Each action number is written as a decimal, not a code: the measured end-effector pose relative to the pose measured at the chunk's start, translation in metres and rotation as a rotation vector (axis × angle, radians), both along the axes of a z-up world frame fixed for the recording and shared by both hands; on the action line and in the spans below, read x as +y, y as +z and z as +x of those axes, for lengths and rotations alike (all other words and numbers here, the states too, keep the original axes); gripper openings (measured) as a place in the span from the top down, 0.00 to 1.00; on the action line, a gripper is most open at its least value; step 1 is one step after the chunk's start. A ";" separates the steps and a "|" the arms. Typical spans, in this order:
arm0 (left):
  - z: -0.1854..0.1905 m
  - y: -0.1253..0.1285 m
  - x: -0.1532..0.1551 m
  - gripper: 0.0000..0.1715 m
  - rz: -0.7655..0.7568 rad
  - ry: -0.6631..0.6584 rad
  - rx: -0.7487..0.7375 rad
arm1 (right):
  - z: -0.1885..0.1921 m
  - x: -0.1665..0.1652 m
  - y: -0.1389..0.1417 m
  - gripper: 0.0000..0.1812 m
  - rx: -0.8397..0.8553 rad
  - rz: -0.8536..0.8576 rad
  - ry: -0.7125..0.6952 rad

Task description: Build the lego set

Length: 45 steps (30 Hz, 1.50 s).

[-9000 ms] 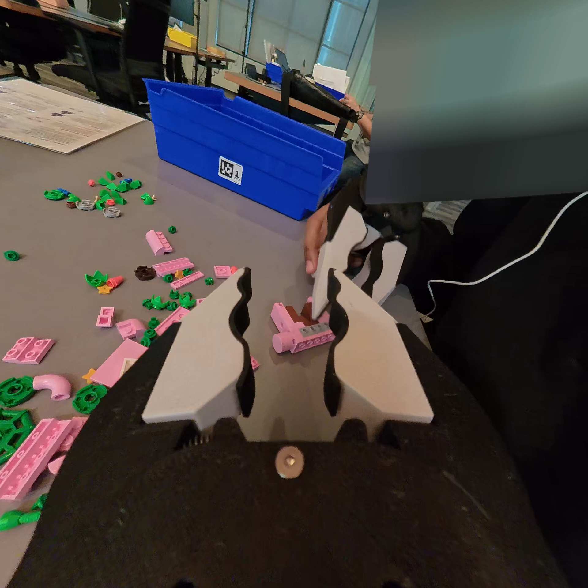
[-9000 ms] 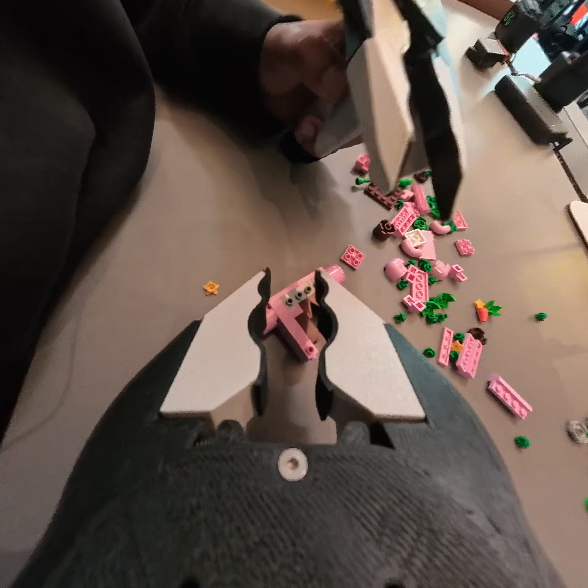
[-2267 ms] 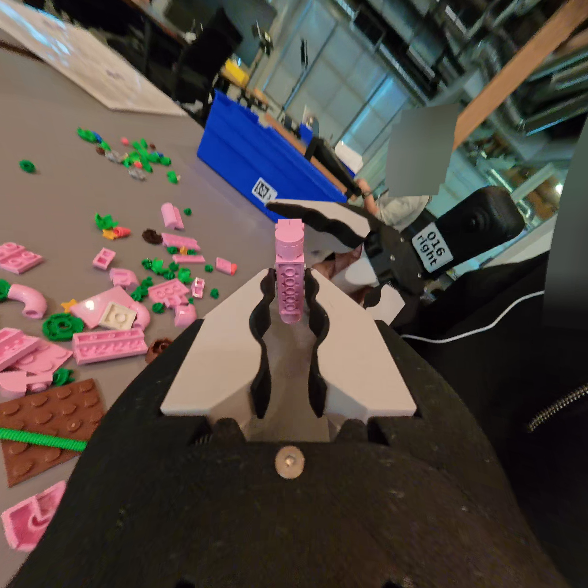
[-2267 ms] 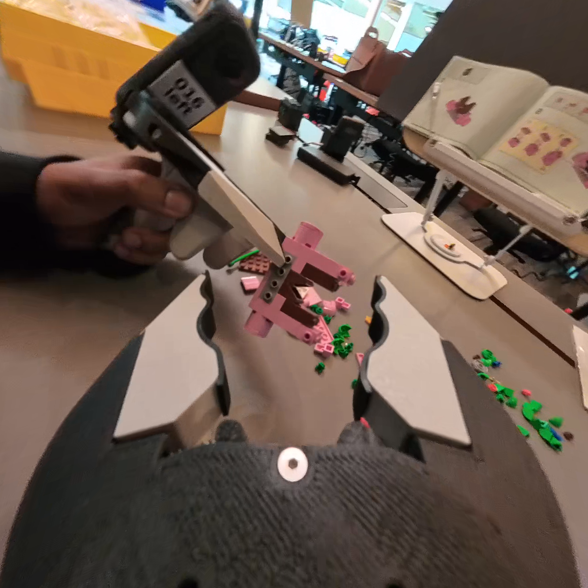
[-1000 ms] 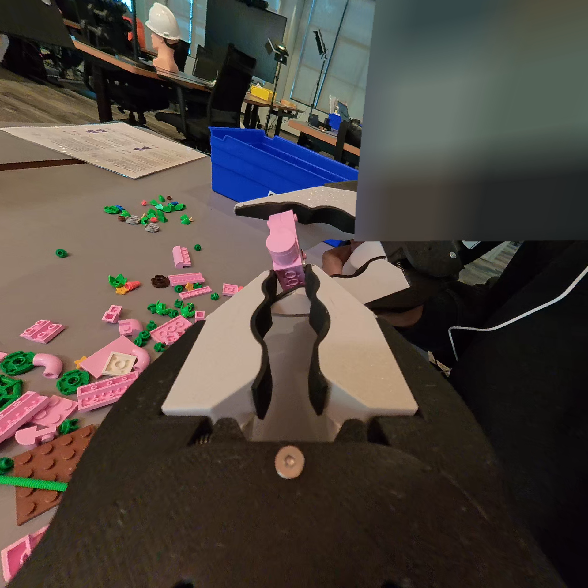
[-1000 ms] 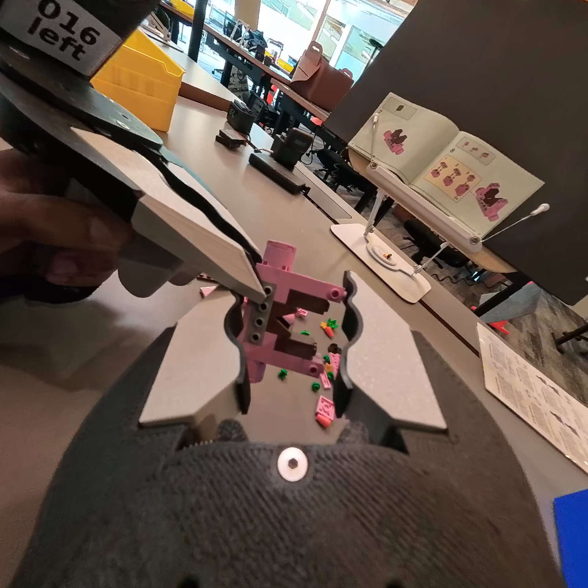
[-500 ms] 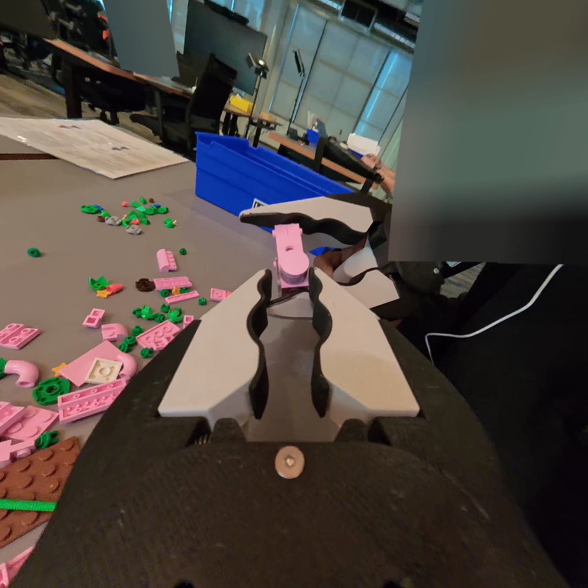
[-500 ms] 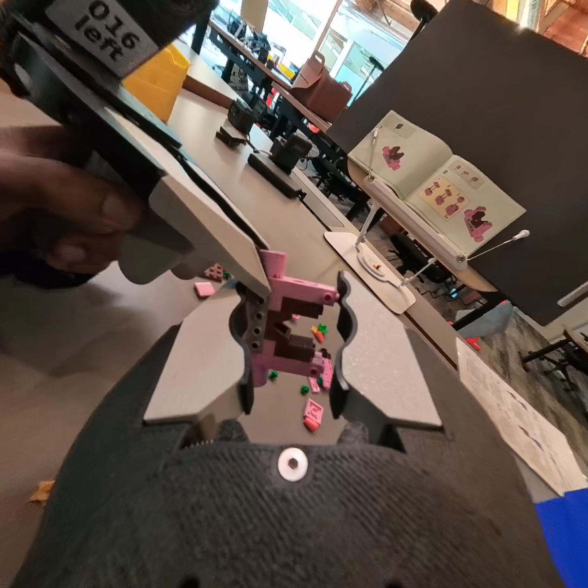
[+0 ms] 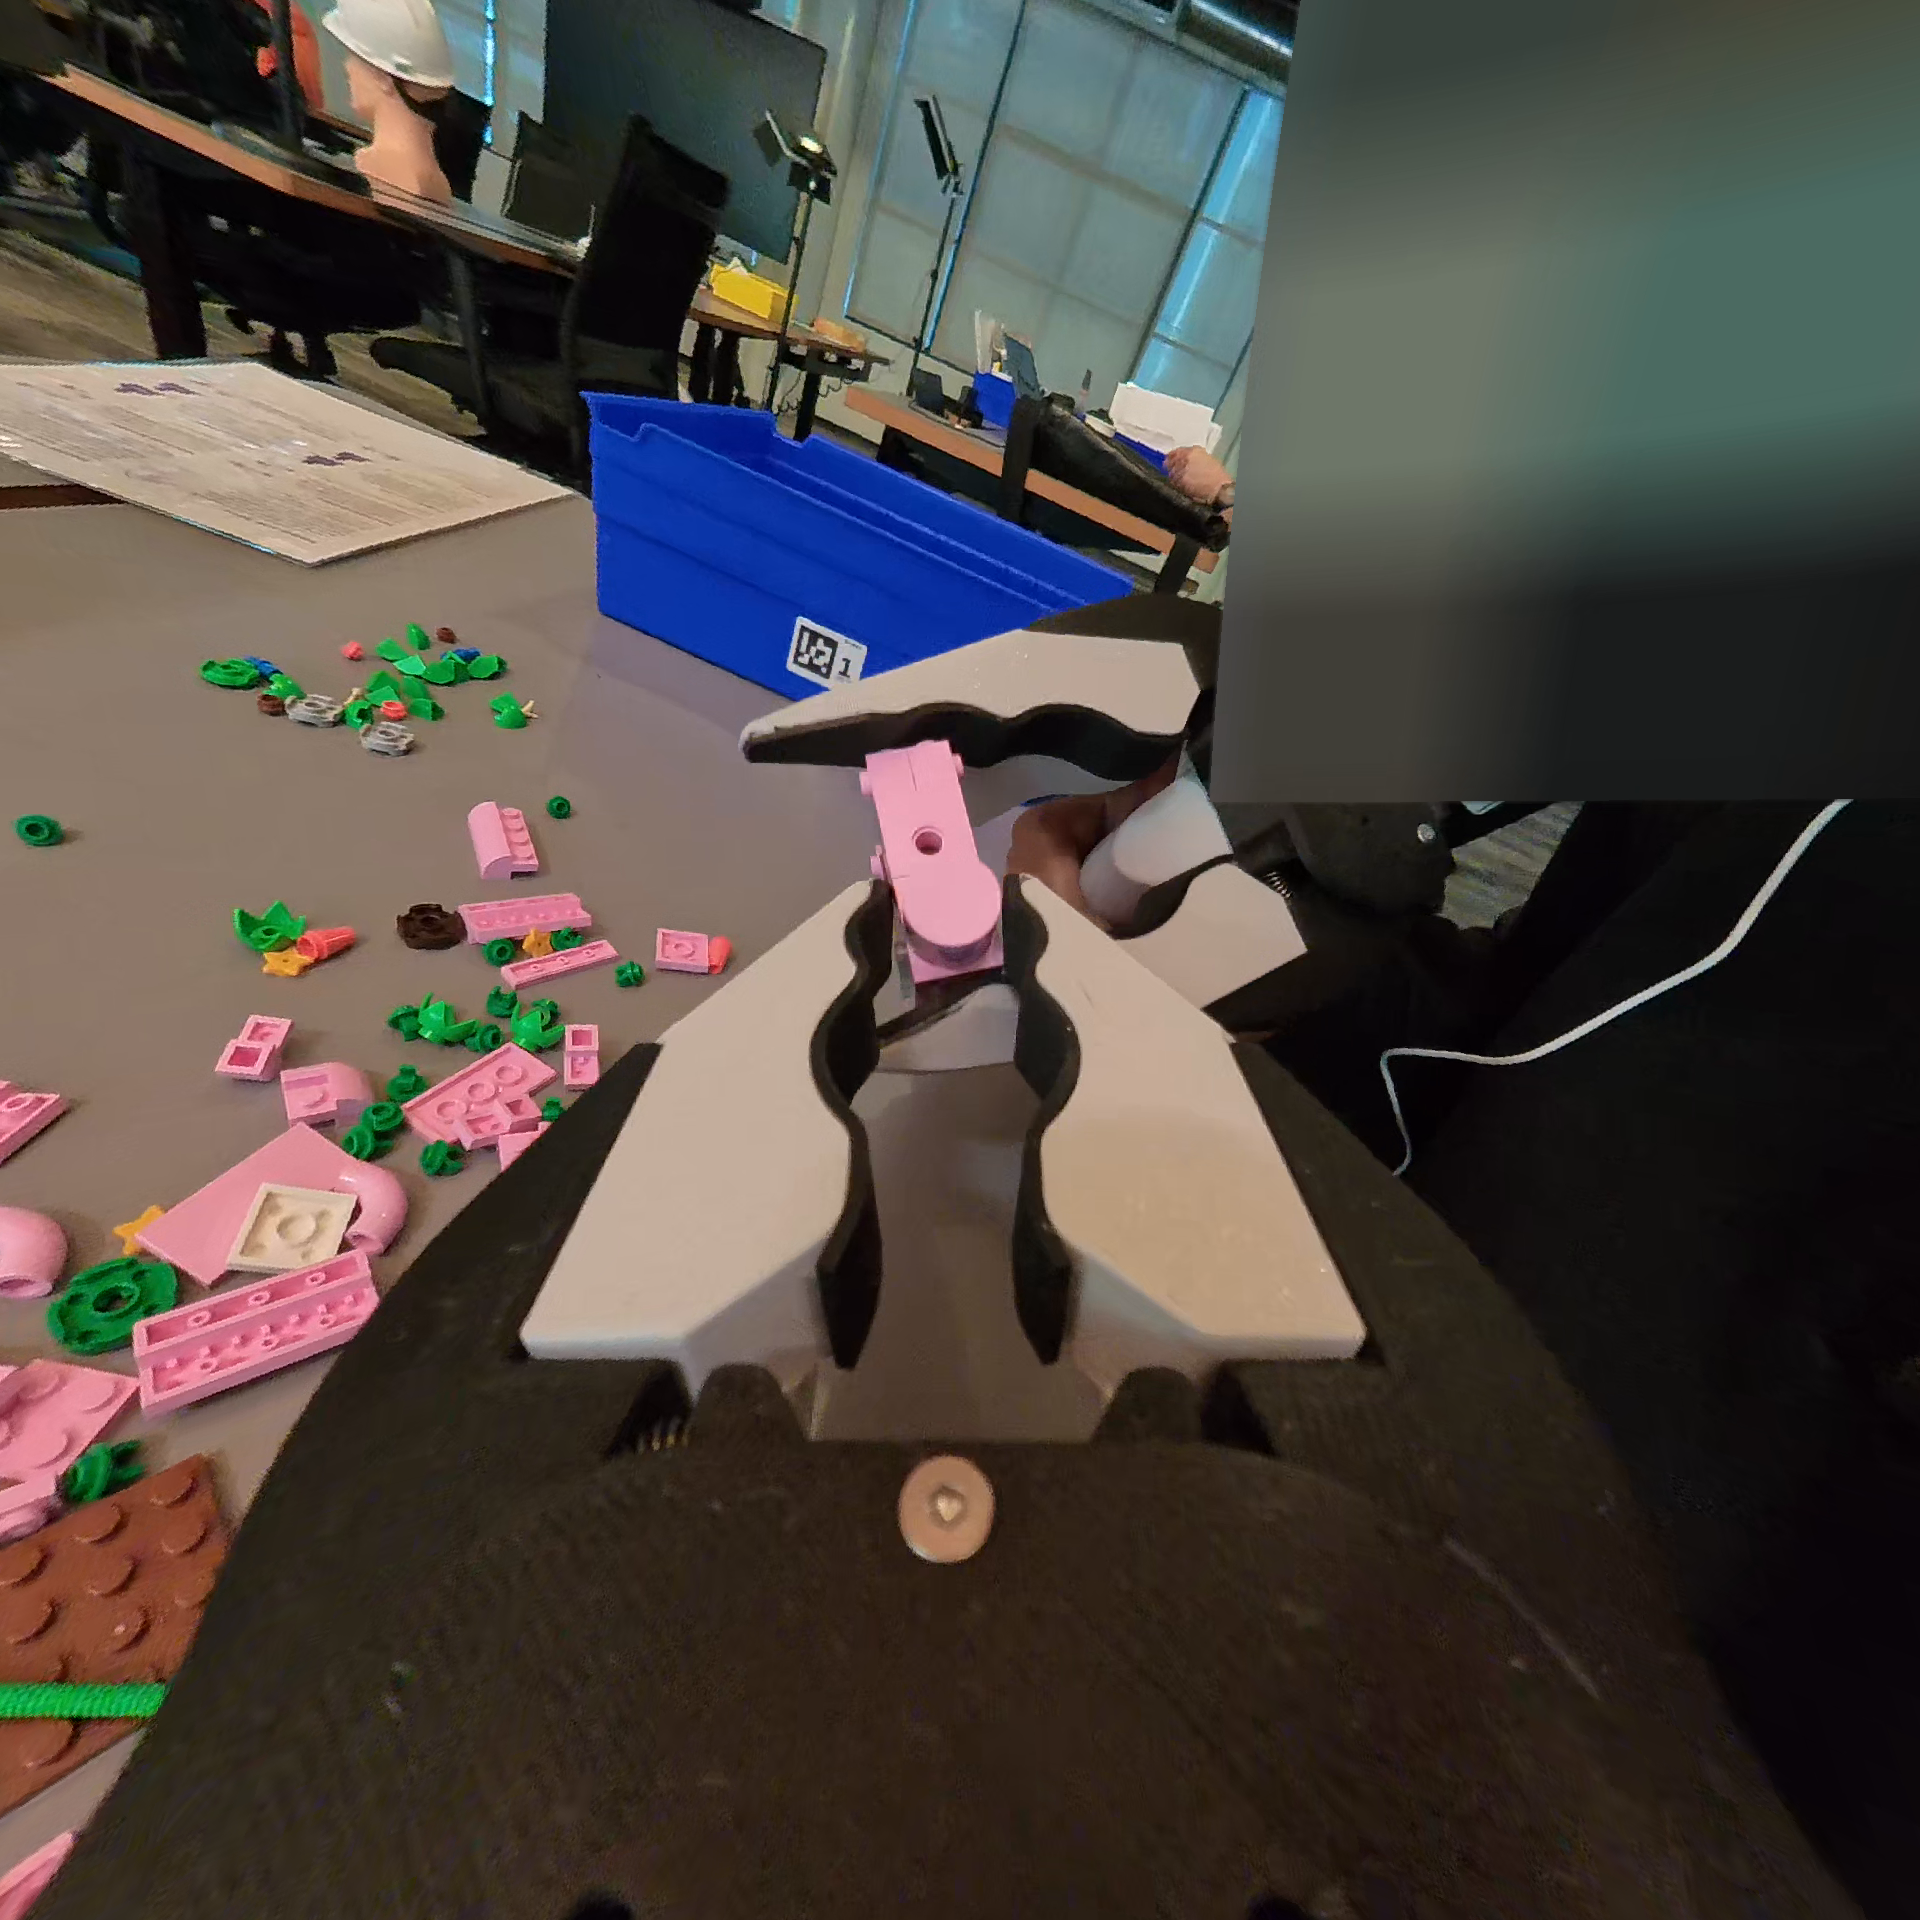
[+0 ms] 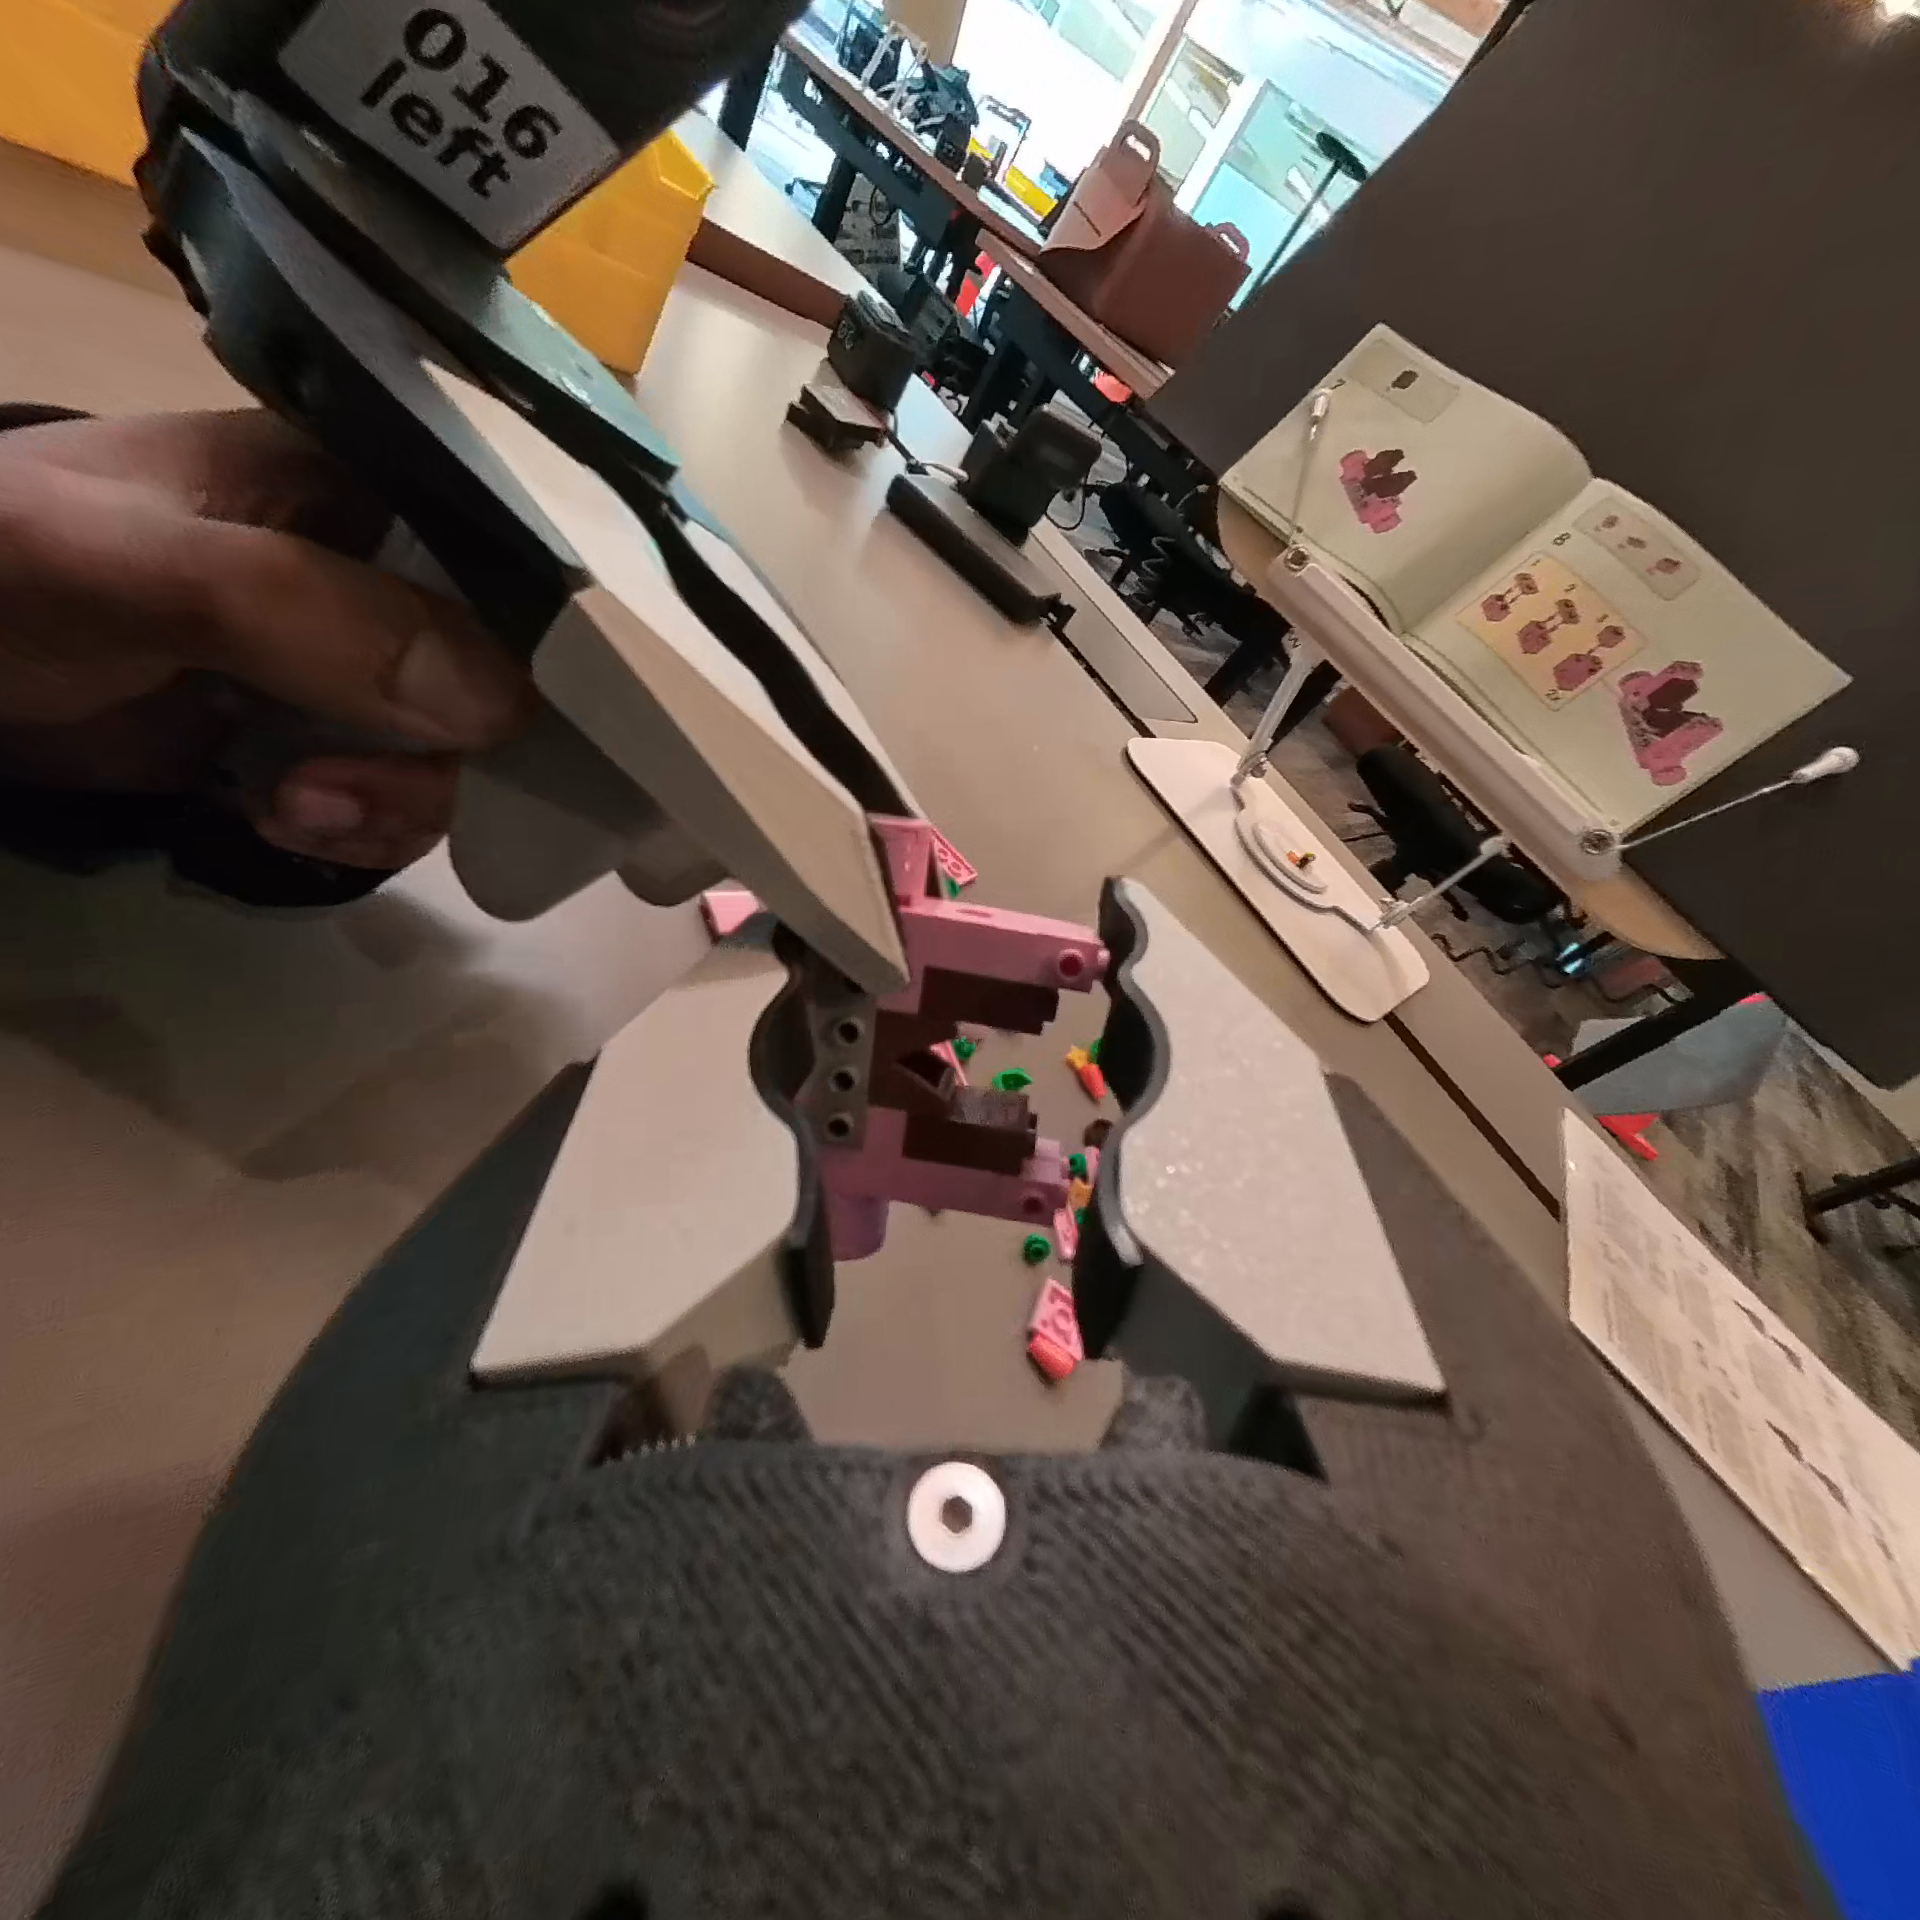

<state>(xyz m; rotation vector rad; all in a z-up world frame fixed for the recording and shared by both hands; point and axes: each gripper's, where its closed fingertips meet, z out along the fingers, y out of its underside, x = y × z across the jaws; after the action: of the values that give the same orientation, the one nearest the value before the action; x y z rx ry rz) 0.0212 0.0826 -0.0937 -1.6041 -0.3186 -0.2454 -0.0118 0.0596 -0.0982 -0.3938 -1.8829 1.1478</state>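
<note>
A pink-and-brown lego assembly (image 10: 966,1049) with a grey holed brick is held in the air above the table. My left gripper (image 9: 935,904) is shut on its pink end (image 9: 930,873). In the right wrist view the left gripper (image 10: 899,883) comes in from the upper left and grips the assembly's top. My right gripper (image 10: 945,935) is closed in on the assembly's two sides, one finger against the grey brick and the other against a pink bar's end. One of its fingers (image 9: 987,686) rests on the assembly's top in the left wrist view.
Loose pink and green pieces (image 9: 478,1091) lie over the grey table, with a brown plate (image 9: 94,1590) at the near left. A blue bin (image 9: 831,540) and a printed sheet (image 9: 239,447) stand behind. An open booklet on a stand (image 10: 1538,582) and a yellow bin (image 10: 613,260) are farther off. Less than 4 cm separates the two grippers' tips. About 12 centimeters separates my right fingertips from the brown plate (image 9: 94,1590).
The assembly went from the table and my right gripper into my left gripper and was lifted. My right gripper, wide open 2.3 s ago, has closed in on its sides.
</note>
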 end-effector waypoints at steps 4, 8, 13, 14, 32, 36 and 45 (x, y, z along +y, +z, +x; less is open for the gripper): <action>-0.003 -0.003 0.000 0.90 -0.017 0.021 -0.009 | -0.003 0.000 -0.003 0.70 0.004 0.028 -0.011; -0.005 -0.002 -0.002 0.91 -0.024 0.038 -0.005 | -0.004 -0.002 0.000 0.70 0.033 0.001 -0.017; -0.009 0.000 -0.005 0.91 -0.035 0.086 0.052 | -0.002 -0.001 0.008 0.67 0.150 -0.008 -0.019; -0.009 0.001 -0.005 0.91 -0.035 0.091 0.062 | -0.001 -0.001 0.009 0.67 0.163 -0.008 -0.016; -0.013 0.002 -0.006 0.91 -0.088 0.169 0.164 | 0.000 -0.002 0.011 0.71 0.147 -0.032 -0.012; -0.013 0.002 -0.006 0.91 -0.089 0.168 0.161 | 0.000 -0.002 0.011 0.71 0.123 -0.036 -0.006; -0.018 -0.001 -0.011 0.91 -0.140 0.173 0.208 | -0.002 -0.006 0.007 0.71 0.072 -0.101 0.040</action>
<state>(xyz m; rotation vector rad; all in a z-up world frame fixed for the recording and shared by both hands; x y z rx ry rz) 0.0028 0.0716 -0.0948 -1.7123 -0.3161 0.0779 -0.0140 0.0533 -0.0915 -0.3666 -1.7825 1.2712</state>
